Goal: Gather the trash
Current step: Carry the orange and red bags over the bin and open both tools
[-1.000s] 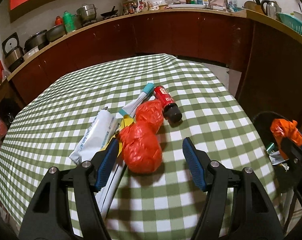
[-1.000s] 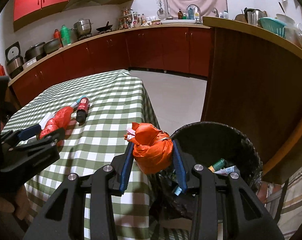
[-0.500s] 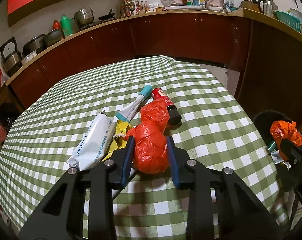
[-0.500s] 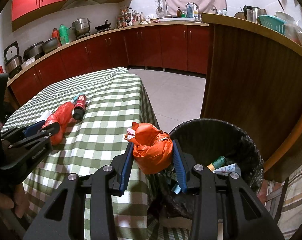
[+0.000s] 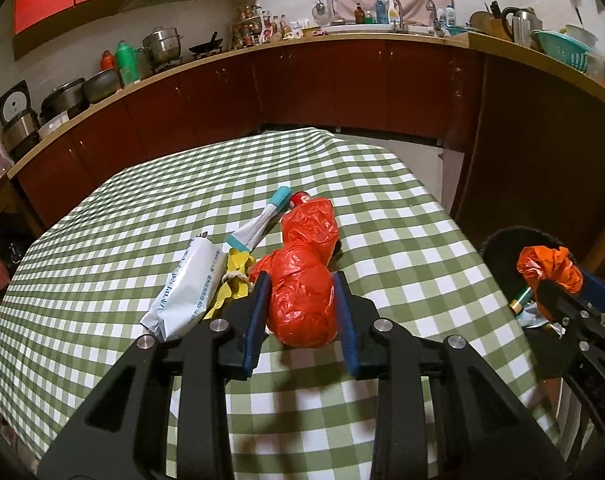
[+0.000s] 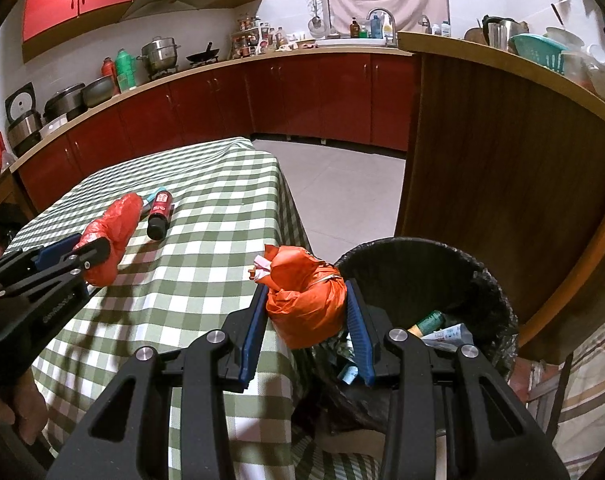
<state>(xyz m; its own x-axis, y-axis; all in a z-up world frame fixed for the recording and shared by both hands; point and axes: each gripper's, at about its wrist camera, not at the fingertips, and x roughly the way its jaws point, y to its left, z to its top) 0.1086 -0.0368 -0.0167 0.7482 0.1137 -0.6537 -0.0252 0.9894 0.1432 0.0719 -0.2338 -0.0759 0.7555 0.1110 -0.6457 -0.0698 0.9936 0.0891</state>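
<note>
Hiding bottle (image 5: 301,199), perhaps: red bag (image 5: 306,280).

Two black hand-held grippers with blue pads

Each gripper (image 5: 300,304) (image 6: 306,312) has angular black arms, silver round screws and ribbed blue fingers (image 5: 254,320).

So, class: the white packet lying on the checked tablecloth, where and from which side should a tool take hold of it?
Grip the white packet across its narrow width near the middle, coming from above. It lies flat and long, its left edge is free, while yellow scraps crowd its right edge.
</note>
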